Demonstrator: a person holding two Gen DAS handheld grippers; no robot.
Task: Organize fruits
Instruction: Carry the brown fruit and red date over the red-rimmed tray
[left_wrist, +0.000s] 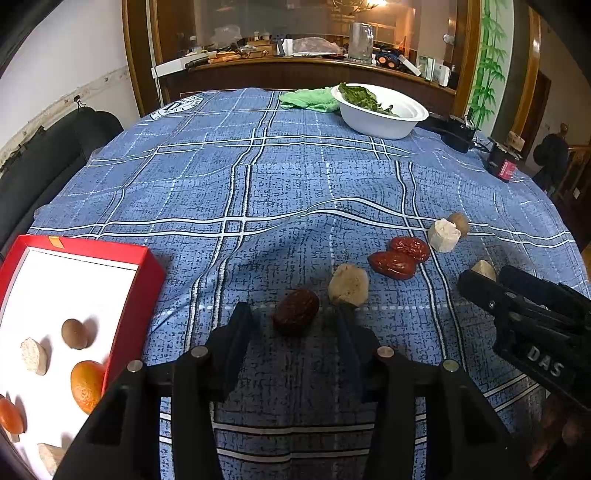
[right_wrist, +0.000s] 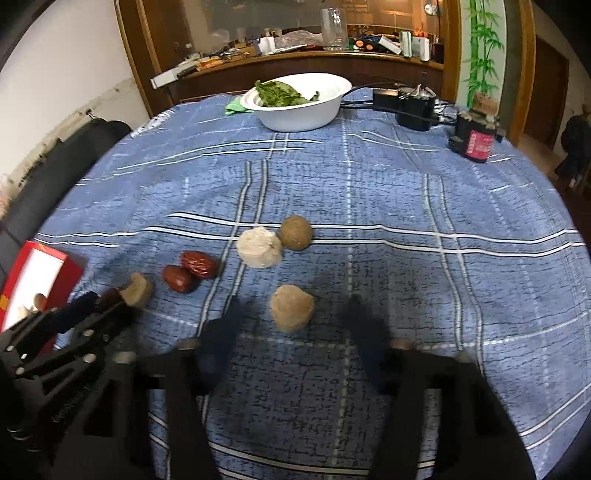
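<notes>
A: Item one, the box?

B: Red box (left_wrist: 140, 291), white inside, at the near left edge of the blue plaid cloth (left_wrist: 295, 177). Contents: one brown round fruit (left_wrist: 75, 333), two oranges (left_wrist: 86, 386), pale chunks (left_wrist: 35, 356).

A: Loose fruit, placed from the box?

B: Just right of the box, a dark date (left_wrist: 295, 311), with a pale lump (left_wrist: 348, 285) touching it on the far right side. Further right, two red dates (left_wrist: 400, 257) touching each other. Beyond those, a white chunk (left_wrist: 443, 235) against a brown ball (left_wrist: 459, 222). Farthest from the box, a beige lump (right_wrist: 291, 307).

A: Left gripper?

B: Left gripper (left_wrist: 293, 317) released, jaws wide, dark date sitting between the tips; the right tip is at the pale lump, contact unclear.

A: Right gripper?

B: Right gripper (right_wrist: 295, 314) released, jaws spread on either side of the beige lump, not touching it. Picture blurred.

A: Far side from the box?

B: White bowl (left_wrist: 380, 122) holding greens (left_wrist: 360, 96), green rag (left_wrist: 310, 99) beside it, black chargers (right_wrist: 413, 105) at the far right.
</notes>
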